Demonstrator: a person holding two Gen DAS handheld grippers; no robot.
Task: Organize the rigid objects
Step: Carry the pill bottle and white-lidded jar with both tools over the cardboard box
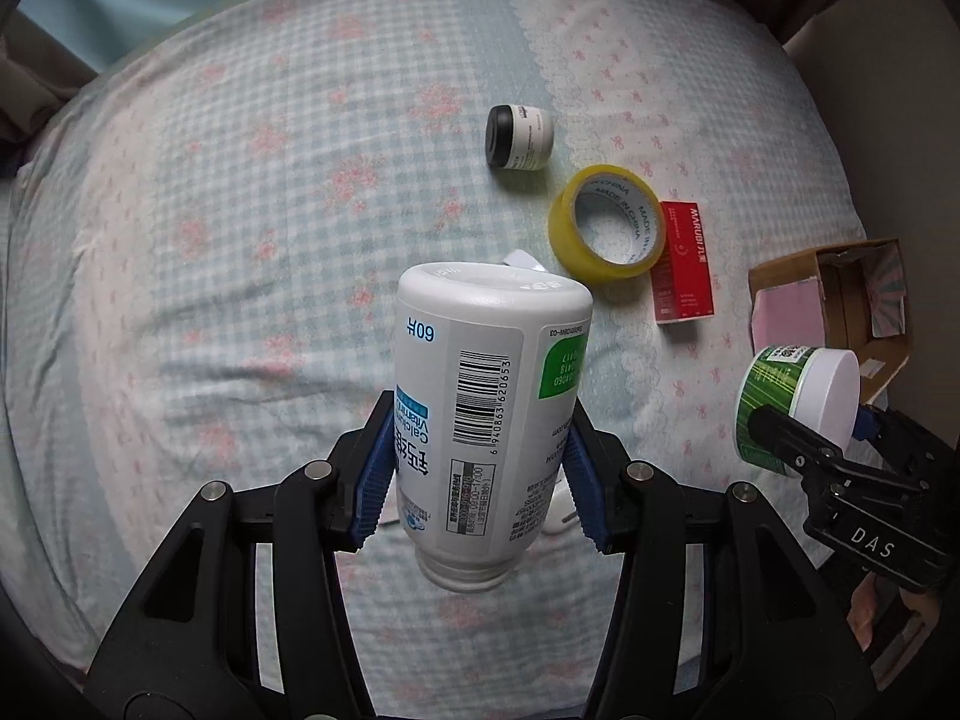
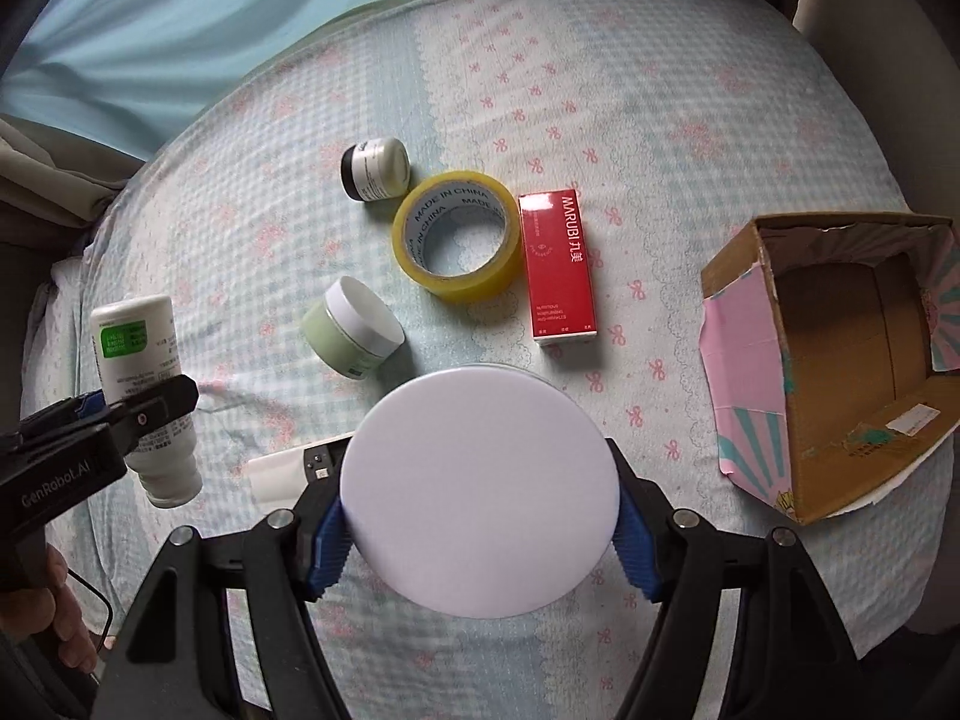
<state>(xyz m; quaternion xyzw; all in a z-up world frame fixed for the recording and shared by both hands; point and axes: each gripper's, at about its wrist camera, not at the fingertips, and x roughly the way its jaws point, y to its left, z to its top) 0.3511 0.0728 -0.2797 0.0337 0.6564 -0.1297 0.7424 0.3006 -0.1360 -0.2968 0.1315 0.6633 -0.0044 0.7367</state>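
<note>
Over a bed, the left tool clamps a white vitamin bottle across its middle. The bottle hangs upside down, long axis near vertical, neck toward the camera. The right tool grips a green jar by its white lid. Both seem lifted for the open cardboard box at the right.

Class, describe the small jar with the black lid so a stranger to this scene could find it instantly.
Start at the open cardboard box on the bedspread, then cross the red carton to the yellow tape roll. Just beyond the roll lies the small jar on its side. Unlike the pale green jar nearby, it has a cream body and black lid.
</note>
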